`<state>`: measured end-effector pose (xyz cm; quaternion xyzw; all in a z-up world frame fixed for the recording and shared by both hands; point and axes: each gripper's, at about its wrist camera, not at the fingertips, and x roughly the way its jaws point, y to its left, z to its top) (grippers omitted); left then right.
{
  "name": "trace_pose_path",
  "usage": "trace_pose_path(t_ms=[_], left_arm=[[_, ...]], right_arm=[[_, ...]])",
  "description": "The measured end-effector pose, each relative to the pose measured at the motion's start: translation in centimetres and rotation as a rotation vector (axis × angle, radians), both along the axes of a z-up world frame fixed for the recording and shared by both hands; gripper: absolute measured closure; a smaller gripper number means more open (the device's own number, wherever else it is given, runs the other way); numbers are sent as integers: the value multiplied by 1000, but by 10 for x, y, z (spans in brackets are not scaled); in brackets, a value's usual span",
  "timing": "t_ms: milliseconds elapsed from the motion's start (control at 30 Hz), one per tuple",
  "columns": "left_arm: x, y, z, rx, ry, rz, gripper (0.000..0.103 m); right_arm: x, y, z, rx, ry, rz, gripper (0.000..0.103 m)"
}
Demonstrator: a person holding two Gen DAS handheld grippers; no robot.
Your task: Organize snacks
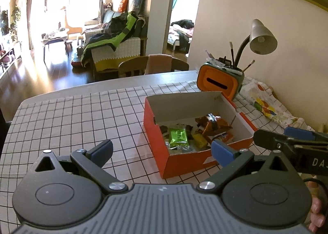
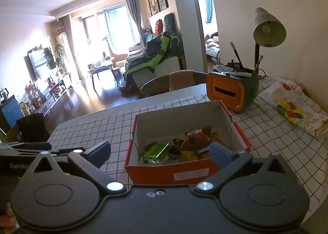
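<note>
An open orange cardboard box point(image 1: 180, 164) stands on the checked tablecloth; it also shows in the right wrist view point(image 2: 143, 170). Inside lie several snack packs: a green pack point(image 1: 178, 136) point(image 2: 156, 148), an orange-brown pack point(image 1: 213, 124) point(image 2: 195, 137) and a yellow one point(image 1: 199, 139). My left gripper point(image 1: 162, 148) is open and empty, held above the table just left of the box's near corner. My right gripper point(image 2: 161, 151) is open and empty, above the box's near wall. The right gripper's fingers point(image 1: 299, 133) reach in at the right of the left wrist view.
An orange and green pen holder point(image 1: 220, 82) point(image 2: 231, 90) with brushes stands behind the box. A grey desk lamp point(image 1: 262, 39) point(image 2: 268, 29) stands by the wall. A folded printed cloth point(image 1: 266, 104) point(image 2: 295, 109) lies at the right. A chair point(image 1: 143, 66) stands past the table's far edge.
</note>
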<state>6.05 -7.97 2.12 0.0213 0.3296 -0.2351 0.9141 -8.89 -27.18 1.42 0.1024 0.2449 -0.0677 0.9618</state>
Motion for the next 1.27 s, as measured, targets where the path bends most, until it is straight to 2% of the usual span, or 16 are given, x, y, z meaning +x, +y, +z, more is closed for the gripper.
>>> trace_pose_path(t_ms=[400, 1267], left_arm=[[-2, 6, 2, -19, -12, -8, 0], [0, 12, -3, -19, 17, -55, 0]], right_arm=[[4, 6, -1, -7, 18, 5, 0], [2, 14, -3, -6, 32, -30, 0]])
